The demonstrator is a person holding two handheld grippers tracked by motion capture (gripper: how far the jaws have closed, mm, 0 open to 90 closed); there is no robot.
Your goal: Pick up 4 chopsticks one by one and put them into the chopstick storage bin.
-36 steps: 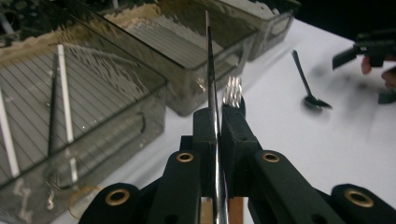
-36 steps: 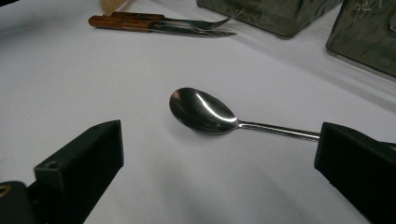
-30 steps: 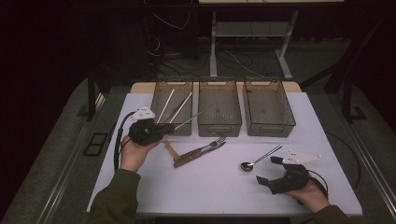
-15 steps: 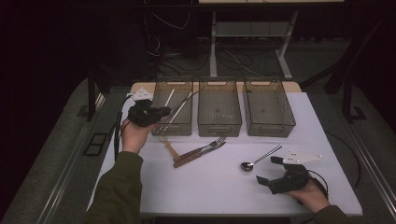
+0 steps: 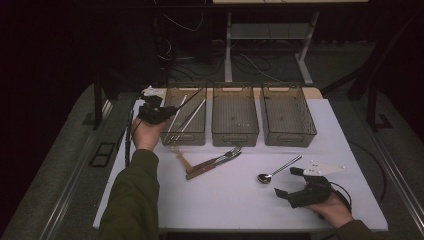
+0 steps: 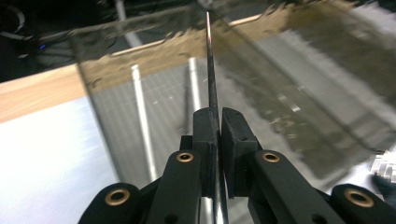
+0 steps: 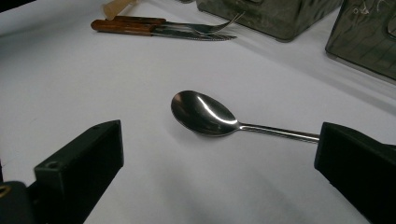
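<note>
left gripper point(image 5: 167, 111) pinches a thin metal rod point(image 6: 208, 65) over the left bin point(image 5: 186, 117) (two rods inside); right gripper point(image 5: 290, 182) gapes wide by the spoon point(image 7: 205, 113).

middle bin point(image 5: 235, 118) | right bin point(image 5: 288, 116) | fork, knife point(image 5: 214, 163), possibly touching

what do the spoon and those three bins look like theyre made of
The spoon looks like polished metal, probably stainless steel: its bowl mirrors the light. The bins look like fine grey wire mesh, likely metal; you can see through their walls. The thin rod in the left gripper also glints like metal.
</note>
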